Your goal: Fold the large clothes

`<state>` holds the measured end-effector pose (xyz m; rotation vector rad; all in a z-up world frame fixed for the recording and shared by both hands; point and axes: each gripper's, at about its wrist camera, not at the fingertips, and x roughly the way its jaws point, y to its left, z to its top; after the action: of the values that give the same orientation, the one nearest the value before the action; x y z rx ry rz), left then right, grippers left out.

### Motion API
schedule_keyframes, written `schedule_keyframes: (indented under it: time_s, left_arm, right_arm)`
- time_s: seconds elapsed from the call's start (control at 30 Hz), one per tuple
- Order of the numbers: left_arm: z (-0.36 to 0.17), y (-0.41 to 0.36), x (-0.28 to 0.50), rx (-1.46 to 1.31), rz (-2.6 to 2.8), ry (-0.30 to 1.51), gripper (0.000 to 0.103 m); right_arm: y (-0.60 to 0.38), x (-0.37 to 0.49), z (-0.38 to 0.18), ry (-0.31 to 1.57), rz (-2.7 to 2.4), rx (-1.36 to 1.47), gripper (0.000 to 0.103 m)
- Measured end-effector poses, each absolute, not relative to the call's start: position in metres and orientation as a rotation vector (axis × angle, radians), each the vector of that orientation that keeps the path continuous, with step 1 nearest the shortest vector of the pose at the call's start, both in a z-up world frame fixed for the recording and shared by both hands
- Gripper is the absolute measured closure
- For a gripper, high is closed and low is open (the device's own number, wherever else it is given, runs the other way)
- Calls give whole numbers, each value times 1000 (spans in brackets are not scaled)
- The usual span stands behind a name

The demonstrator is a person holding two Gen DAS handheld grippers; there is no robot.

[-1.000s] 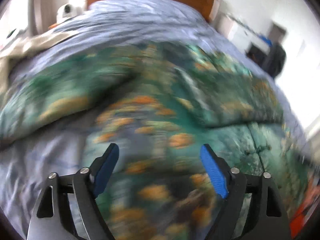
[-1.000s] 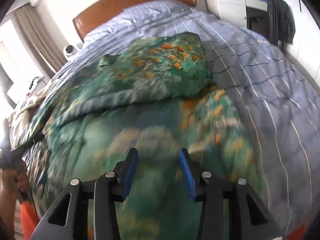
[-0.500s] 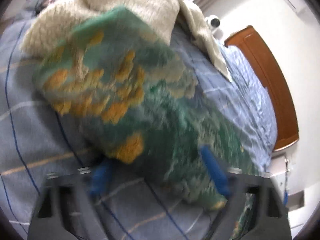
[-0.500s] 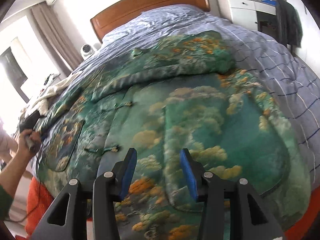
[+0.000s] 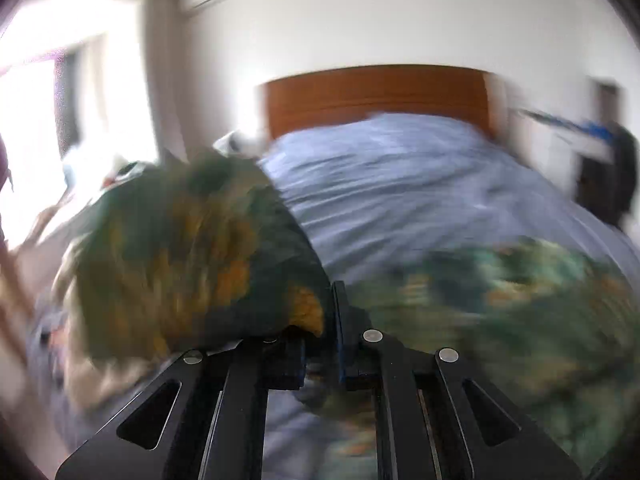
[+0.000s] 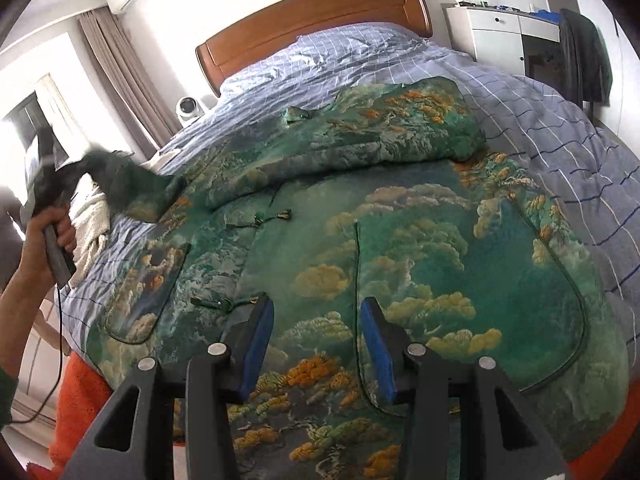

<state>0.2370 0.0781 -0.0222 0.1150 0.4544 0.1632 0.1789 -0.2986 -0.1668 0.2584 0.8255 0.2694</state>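
Two grippers, two different jobs as I read it. My left gripper has just clamped its jaws on the sleeve of the green jacket, cloth pinched between the pads and lifted off the blue quilt; its own view is badly blurred. My right gripper hangs part-open over the hem, gripping nothing. The jacket lies front-up across the bed, its long axis running from six o'clock at my right fingers up to the collar near twelve, by the headboard. The raised sleeve sits out at nine o'clock in the right view, so I judge the coming fold swings toward three, across the body. My left hand is clearly the nearer.
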Motion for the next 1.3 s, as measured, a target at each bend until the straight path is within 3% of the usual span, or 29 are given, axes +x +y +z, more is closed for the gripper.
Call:
schedule_keyframes:
  time_s: [0.1,0.13,0.2,0.23,0.27,0.47,0.57,0.73,0.87,0.9,0.97,1.1,1.2,1.23,1.27,1.3]
  left_arm:
    - [-33,12,242,242,-3,471,91]
    - [-42,-4,247,287,-44,488,86]
    - [-72,-41,255,366,-138,558,63]
    - [-90,-52,259,374,-181,612,41]
    - [-101,-60,258,364,-203,653,35]
    - [-134,-25,218,154,-235,815,33]
    - [-124,-2,185,99,-188,804,28]
    - [-118,51,175,-86,-99,803,26]
    - [-130,76,166,-204,-38,811,25]
    - [-135,82,163,-218,-24,819,25]
    - [-141,88,158,-235,-9,835,26]
    - [-144,97,149,-253,-2,842,25]
    - [-138,95,161,-253,-11,850,26]
    - [-134,94,167,-257,-21,849,25]
    - [-127,94,175,-264,-27,843,25]
    - [-121,95,181,-274,-29,833,25]
  right_arm:
    - [-302,176,-165,822,260,278,57]
    - [-305,175,-164,820,257,283,57]
    - [-309,172,-163,818,239,288,57]
    - [-312,171,-162,815,230,290,57]
    - [-314,170,-162,814,221,291,57]
    - [-328,189,-147,805,198,301,55]
    - [-327,225,-131,800,264,353,41]
    - [-303,334,-129,858,432,544,41]
    - [-272,405,-163,1016,412,573,41]
    - [-262,421,-179,1092,399,574,43]
    - [-249,435,-183,1124,355,499,81]
    - [-231,442,-127,921,339,236,83]
    - [-237,457,-136,959,241,192,74]
    - [-237,463,-148,1002,220,157,56]
    - [-236,469,-166,1065,219,103,50]
    - [-236,468,-171,1066,244,92,50]
